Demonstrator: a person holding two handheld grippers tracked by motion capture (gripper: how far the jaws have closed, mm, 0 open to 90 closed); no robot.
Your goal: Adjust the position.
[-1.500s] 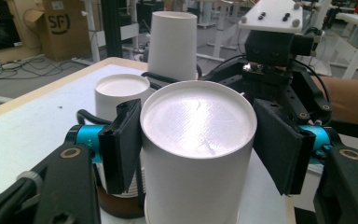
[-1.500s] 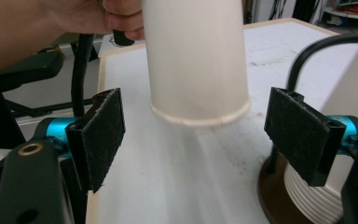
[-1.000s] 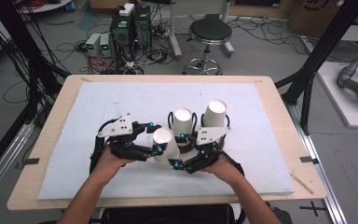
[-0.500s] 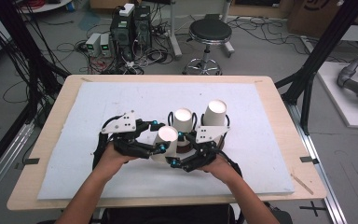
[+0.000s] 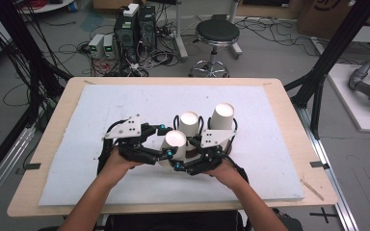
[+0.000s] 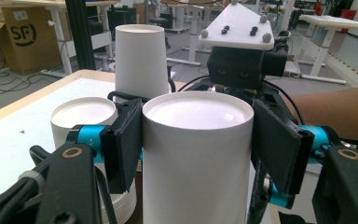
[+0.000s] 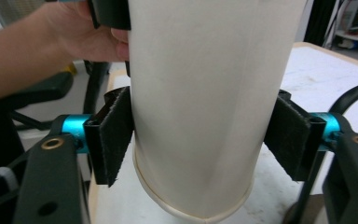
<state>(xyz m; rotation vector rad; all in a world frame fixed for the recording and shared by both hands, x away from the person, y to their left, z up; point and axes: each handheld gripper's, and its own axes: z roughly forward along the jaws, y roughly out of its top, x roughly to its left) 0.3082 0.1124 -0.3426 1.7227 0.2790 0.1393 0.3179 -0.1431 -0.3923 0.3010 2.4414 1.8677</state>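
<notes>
White paper cup [image 5: 175, 142], upside down near table centre, is clamped by the left gripper [image 6: 196, 144]; the right gripper [image 7: 200, 140] (jaws just narrowing) brackets it lower, apparently to pull nested cups apart.

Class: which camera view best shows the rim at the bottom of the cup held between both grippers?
The right gripper view: the held cup hangs upside down, its rolled rim plain. The left gripper view shows its flat top between the jaws; the high view shows a white disc.
</notes>
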